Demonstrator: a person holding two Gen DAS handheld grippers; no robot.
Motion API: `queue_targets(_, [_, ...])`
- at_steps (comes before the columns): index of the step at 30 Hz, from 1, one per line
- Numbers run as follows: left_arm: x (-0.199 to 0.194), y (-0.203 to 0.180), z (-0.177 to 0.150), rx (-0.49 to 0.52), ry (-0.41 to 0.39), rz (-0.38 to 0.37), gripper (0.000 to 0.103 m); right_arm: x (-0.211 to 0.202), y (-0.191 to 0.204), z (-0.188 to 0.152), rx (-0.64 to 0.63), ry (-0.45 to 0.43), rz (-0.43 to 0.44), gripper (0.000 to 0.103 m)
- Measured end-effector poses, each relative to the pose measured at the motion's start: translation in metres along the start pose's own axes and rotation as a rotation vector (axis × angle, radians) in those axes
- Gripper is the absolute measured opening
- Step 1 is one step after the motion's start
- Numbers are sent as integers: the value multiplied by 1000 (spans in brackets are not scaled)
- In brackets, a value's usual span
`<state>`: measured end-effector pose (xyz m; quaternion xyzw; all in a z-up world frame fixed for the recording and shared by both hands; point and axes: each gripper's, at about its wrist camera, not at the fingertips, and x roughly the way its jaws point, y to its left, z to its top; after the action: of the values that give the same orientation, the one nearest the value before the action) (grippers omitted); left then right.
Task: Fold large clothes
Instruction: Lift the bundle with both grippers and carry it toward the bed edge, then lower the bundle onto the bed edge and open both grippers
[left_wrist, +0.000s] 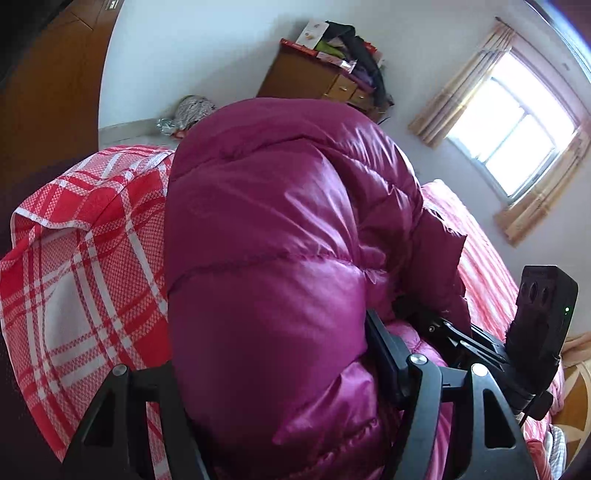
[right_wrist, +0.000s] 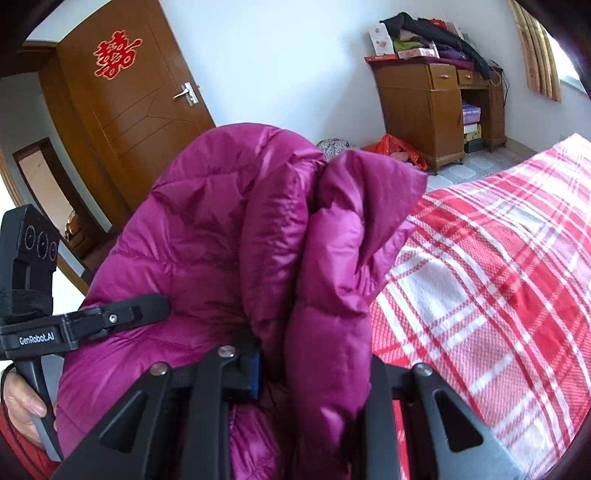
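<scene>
Jacket (left_wrist: 266, 258), magenta down puffer, bunched and raised off red-white plaid bedspread (left_wrist: 92, 258), held betw both grippers. Left gripper (left_wrist: 266, 384): fingers spread wide w/ thick quilted bulk wedged betw them, so clamped on fabric, tho tips buried under the padding. Right gripper (right_wrist: 310, 380): clenched on a doubled fold of same jacket (right_wrist: 229, 240), blue pad just visible at left finger (right_wrist: 251, 373), cloth spilling up and over to right. In right view, left gripper (right_wrist: 110, 317) also seen at near left, jaw pressed into jacket side, person's hand (right_wrist: 22, 402) on its handle. Bedspread (right_wrist: 498, 277) open to right, wooden cabinet (right_wrist: 424, 110) and door (right_wrist: 122, 122) far behind. Prob mid-fold, carrying bundle toward bed. Risks: slick shell fabric plus puffy fill could slide out of either grip, esp. left where hold looks like bulk not edge; layers could shift and fold go crooked; loose flap at top right could flop open on set-down; trapped air could spring fold back once released.
</scene>
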<state>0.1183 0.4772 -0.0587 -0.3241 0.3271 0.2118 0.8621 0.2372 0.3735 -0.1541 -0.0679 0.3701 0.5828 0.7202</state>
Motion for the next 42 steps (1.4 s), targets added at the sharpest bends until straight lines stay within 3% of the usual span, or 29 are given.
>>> queue_targets(8, [13,-17,-5,17,-7,65,72,-6,-17,8,59,29,17,27])
queue_targets(15, [24,1,3,6,-16,67,76,-7,-8,10,54,31,2,27])
queue_targets(24, [33,9,-4,-19,-26,57,80,4,12,19,-36,50,-118,27])
queue_targets(28, [34,4,-11,-12,-65,91,82,4,12,20,-20,51,-119,28])
queue_targets(30, [34,-1,-11,0,-67,110,84,-2,6,19,26,32,-107,35])
queue_targets(32, [34,1,-11,3,-63,87,85,-16,-4,13,65,12,-135,67])
queue_targets(34, [33,3,-12,14,-68,66,85,-42,-9,5,75,-26,-148,69])
queue_targets(36, [33,5,-14,24,-74,56,85,-76,1,-3,30,-88,-217,54])
queue_targets(37, [32,6,-14,23,-76,50,85,-90,8,-7,4,-112,-236,30])
queue_targets(38, [32,7,-16,22,-75,52,85,-106,18,-11,-17,-144,-246,20])
queue_targets(42, [27,-1,-25,27,-75,117,86,-124,63,-22,-96,-194,-206,19])
